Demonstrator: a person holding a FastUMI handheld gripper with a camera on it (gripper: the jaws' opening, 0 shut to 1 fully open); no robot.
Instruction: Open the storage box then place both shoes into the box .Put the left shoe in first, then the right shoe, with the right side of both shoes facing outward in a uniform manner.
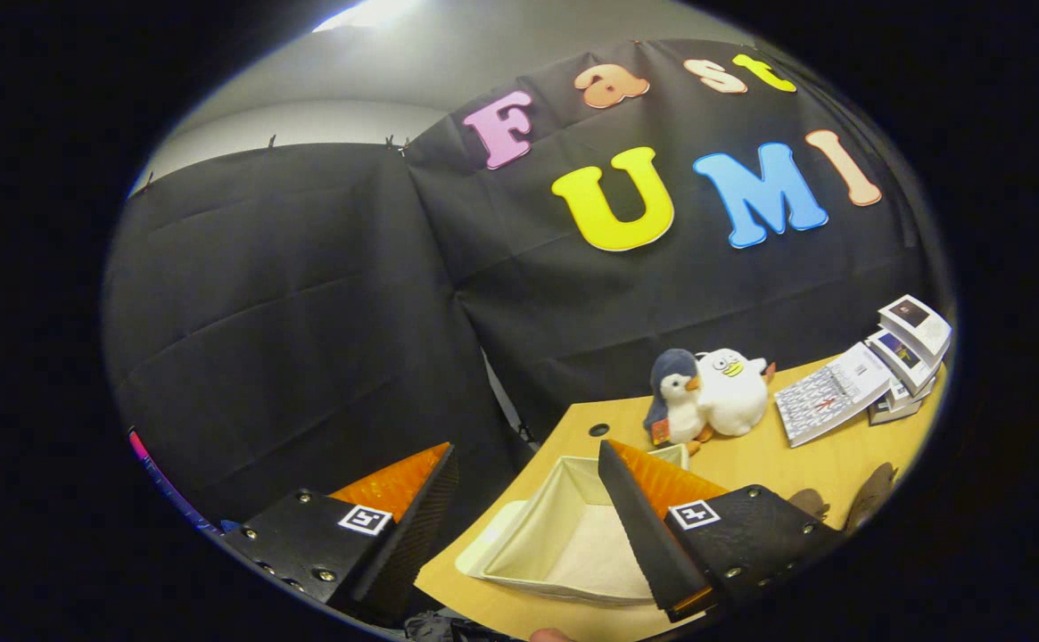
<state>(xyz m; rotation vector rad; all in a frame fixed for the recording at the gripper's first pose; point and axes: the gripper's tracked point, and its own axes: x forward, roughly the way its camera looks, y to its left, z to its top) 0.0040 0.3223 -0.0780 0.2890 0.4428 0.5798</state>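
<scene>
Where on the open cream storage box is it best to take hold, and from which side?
Probably the thin upright wall of the storage box: the box is open, so one finger can go inside, one outside. Come from above onto the wall nearest the gripper, whose jaws stand wide open with nothing held. The toy penguins sit beyond.

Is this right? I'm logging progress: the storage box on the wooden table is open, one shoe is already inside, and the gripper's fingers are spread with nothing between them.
Not quite: the gripper view shows the storage box open but holding no shoe, just its bare pale lining. The rest holds: it sits on the wooden table, and the gripper has its fingers spread with nothing between them.
</scene>
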